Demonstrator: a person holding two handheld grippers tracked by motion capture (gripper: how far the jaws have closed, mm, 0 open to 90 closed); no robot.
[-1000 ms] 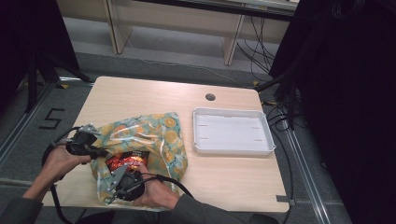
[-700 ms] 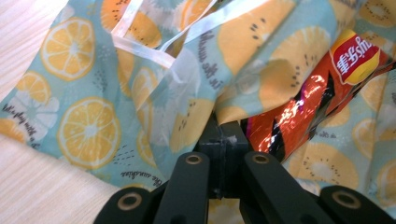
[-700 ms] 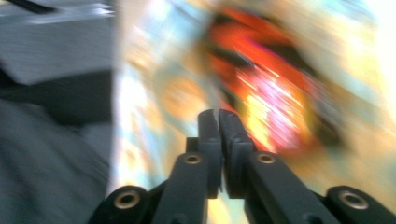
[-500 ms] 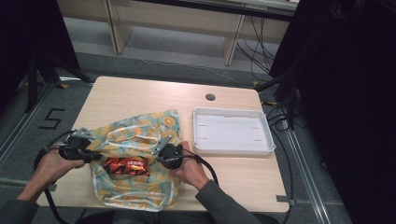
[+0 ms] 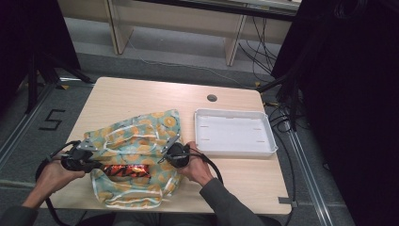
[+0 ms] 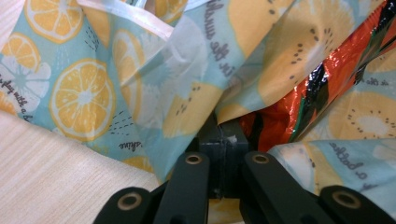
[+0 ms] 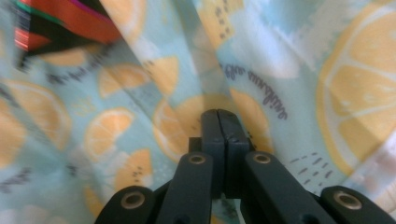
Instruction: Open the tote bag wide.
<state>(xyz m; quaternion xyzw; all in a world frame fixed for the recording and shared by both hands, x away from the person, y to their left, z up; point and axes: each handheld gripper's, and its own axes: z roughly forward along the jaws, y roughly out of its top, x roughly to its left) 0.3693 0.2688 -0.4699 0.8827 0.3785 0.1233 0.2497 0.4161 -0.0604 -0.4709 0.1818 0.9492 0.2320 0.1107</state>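
on the near half of the worktop [image 5: 141, 94] lies the fruit-print bag [image 5: 136, 141], its mouth spread between my two hands. my left gripper [image 5: 87, 162], at the bag's left edge, has its jaws clenched on the bag's film, which folds over their tips in the left gripper view beside the red foil packet [image 6: 327, 88]. my right gripper [image 5: 173, 155], at the bag's right edge, has its jaws pressed together on a fold of the same film, seen in the right gripper view as bag [image 7: 280, 70] cloth rising around them. the red foil packet [image 5: 126, 170] sits inside the bag, between the grippers. the white tray [image 5: 270, 136] stands just right of the bag.
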